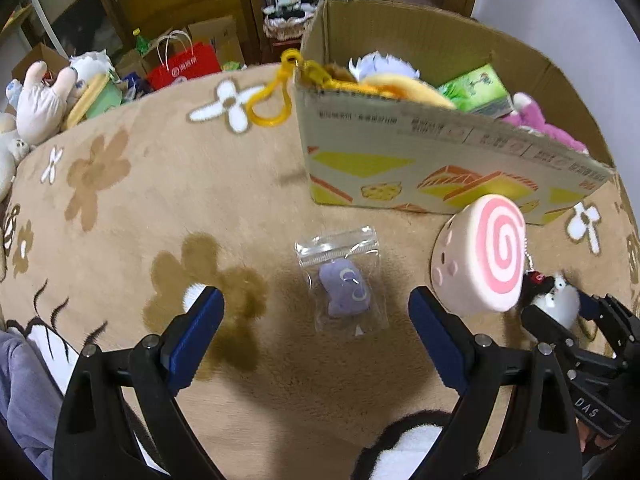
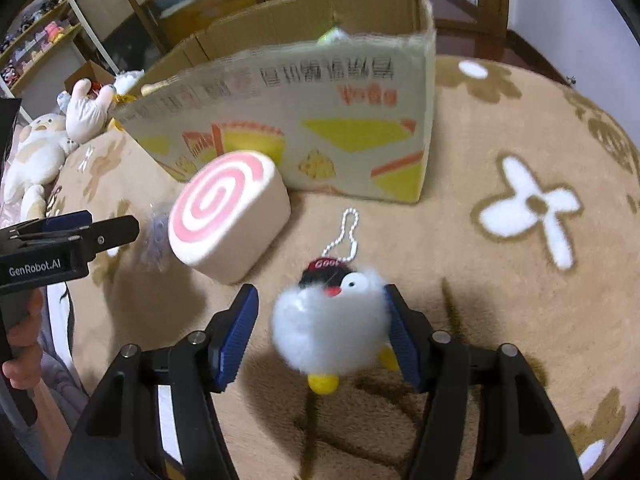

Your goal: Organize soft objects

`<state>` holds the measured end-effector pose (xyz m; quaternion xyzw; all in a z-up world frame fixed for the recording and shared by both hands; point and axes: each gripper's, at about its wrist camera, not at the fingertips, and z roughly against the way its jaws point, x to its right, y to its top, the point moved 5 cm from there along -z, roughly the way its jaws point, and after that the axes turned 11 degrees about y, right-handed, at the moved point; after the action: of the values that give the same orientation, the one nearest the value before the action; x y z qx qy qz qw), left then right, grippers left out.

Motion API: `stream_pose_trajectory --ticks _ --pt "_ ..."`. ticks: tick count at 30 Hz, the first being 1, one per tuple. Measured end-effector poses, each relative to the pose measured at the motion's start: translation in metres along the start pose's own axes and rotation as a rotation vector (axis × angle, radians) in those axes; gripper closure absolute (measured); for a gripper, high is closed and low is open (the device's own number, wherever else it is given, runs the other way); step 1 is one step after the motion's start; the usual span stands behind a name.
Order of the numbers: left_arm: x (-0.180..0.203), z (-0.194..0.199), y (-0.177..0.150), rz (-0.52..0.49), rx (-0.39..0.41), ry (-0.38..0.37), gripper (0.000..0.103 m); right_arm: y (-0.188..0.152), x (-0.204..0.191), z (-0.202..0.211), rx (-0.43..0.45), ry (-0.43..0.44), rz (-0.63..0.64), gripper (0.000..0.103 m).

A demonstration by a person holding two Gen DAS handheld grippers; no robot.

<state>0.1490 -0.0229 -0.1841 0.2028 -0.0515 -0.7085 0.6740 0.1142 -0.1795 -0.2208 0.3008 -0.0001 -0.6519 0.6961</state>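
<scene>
A small purple plush in a clear zip bag [image 1: 344,284] lies on the beige flowered blanket between the fingers of my open left gripper [image 1: 316,312]. A pink-swirl roll cushion [image 1: 484,256] stands by the left gripper's right finger; it also shows in the right wrist view [image 2: 228,212]. A fluffy white penguin keychain [image 2: 332,328] sits between the fingers of my right gripper [image 2: 324,332], which is open, its right pad touching the fur. The cardboard box [image 1: 440,160] behind holds several plush toys.
A yellow clip loop [image 1: 272,100] hangs over the box's left corner. Plush toys [image 1: 40,104] and bags lie beyond the blanket's far left edge. The blanket [image 2: 520,208] stretches open to the right of the box [image 2: 320,128].
</scene>
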Motion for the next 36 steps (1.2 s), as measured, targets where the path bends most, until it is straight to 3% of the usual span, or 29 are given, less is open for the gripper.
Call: stream_pose_trajectory --ticks 1,5,15,19,23,27,30,36 --pt "0.001 -0.004 0.000 -0.002 -0.010 0.000 0.011 -0.001 0.000 -0.003 -0.012 -0.007 0.002 0.051" --pt "0.003 -0.016 -0.002 -0.004 -0.037 0.003 0.011 -0.004 0.002 -0.012 -0.030 -0.046 0.018 0.064" --pt "0.017 -0.045 -0.001 -0.015 -0.075 -0.019 0.011 -0.005 -0.002 -0.015 -0.023 -0.077 0.058 0.070" --pt "0.019 -0.059 -0.006 -0.012 -0.100 -0.025 0.016 -0.005 -0.005 -0.017 -0.013 -0.097 0.066 0.072" --pt "0.015 -0.055 -0.004 0.009 -0.091 -0.039 0.030 -0.005 -0.010 -0.017 -0.003 -0.116 0.090 0.072" --pt "0.004 -0.052 -0.005 0.021 -0.087 -0.034 0.056 -0.005 -0.011 -0.014 0.010 -0.100 0.090 0.073" --pt "-0.001 -0.049 -0.007 0.056 -0.092 -0.057 0.060 -0.004 -0.012 -0.010 0.023 -0.098 0.095 0.077" --pt "-0.004 -0.039 -0.012 0.048 -0.062 -0.034 0.060 -0.002 -0.007 -0.001 0.054 -0.080 0.078 0.078"
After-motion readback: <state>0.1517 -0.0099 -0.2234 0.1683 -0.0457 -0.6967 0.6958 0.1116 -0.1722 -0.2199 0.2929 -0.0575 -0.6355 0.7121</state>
